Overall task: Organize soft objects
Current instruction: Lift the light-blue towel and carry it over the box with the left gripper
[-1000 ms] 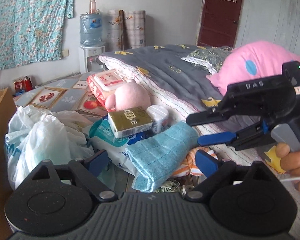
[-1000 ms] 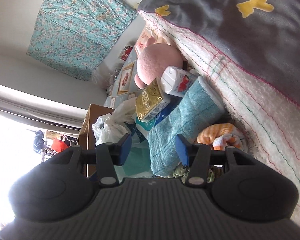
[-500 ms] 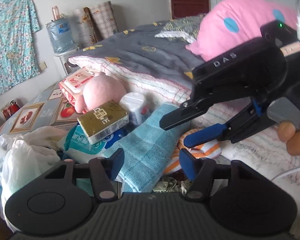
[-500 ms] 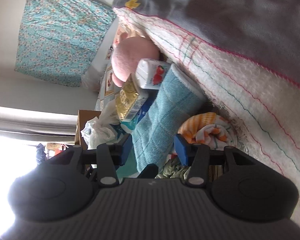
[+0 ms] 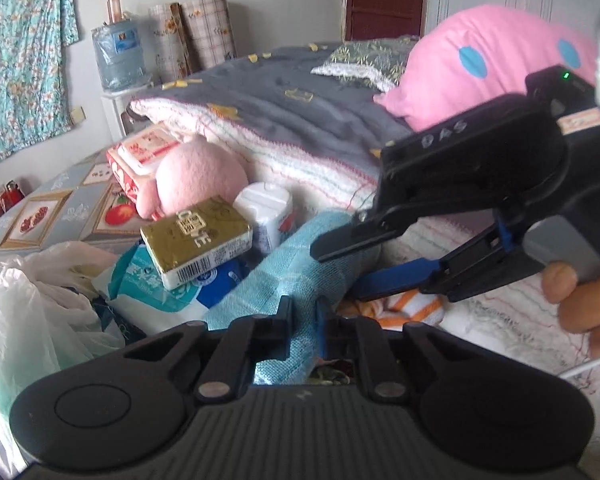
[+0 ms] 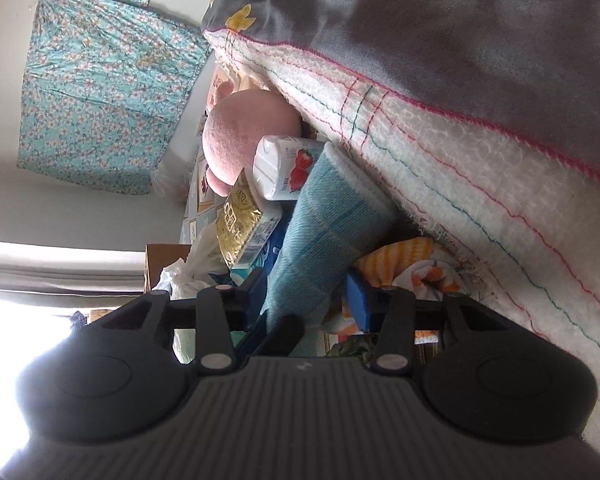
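A light blue towel leans on the pile beside the bed. My left gripper is shut on the towel's near lower edge. My right gripper is open, its jaws on either side of the towel; in the left wrist view it comes in from the right. An orange striped cloth lies under it, also in the right wrist view. A pink plush lies behind, and a big pink pillow lies on the bed.
A gold box, a white tissue pack, blue wipes packs and a red pack are piled by the towel. White plastic bags are at left. The grey blanket covers the bed. A water dispenser stands at the wall.
My left gripper moved forward and shut on the blue towel's edge. My right gripper came closer and now straddles the towel, still open.
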